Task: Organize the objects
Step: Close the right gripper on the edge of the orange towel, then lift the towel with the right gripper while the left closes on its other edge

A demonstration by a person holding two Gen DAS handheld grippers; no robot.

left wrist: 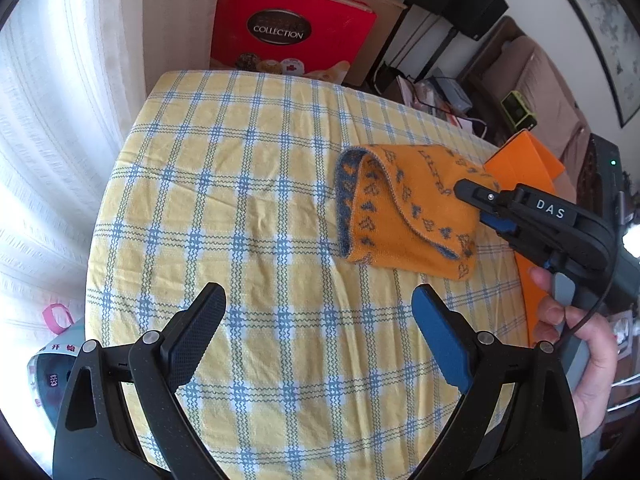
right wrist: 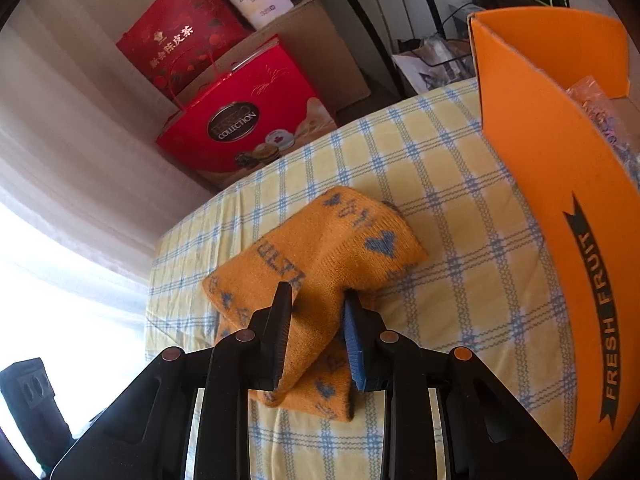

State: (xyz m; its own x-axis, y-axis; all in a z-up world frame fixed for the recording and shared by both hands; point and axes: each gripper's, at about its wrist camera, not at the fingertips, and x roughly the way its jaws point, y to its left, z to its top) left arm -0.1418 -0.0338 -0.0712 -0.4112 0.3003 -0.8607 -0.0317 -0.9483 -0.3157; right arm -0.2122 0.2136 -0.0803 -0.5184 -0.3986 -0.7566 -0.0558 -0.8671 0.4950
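The right tool [right wrist: 316, 300] clamps the folded orange sock [right wrist: 320, 248] on the table [right wrist: 460, 280], the left tool [left wrist: 318, 300] spread apart; next likely lifting it into the orange fruit box [right wrist: 552, 184].

Fuzzy knitted orange sock [right wrist: 320, 248], woven checked tablecloth [left wrist: 240, 184], matt orange cardboard box [right wrist: 560, 184], glossy red gift bag [left wrist: 292, 32]

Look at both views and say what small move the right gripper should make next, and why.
Probably lift the orange sock a little off the checked tablecloth. The right gripper already pinches a fold of it, and the orange box stands open just beside it. The left gripper is open over bare cloth, holding nothing.
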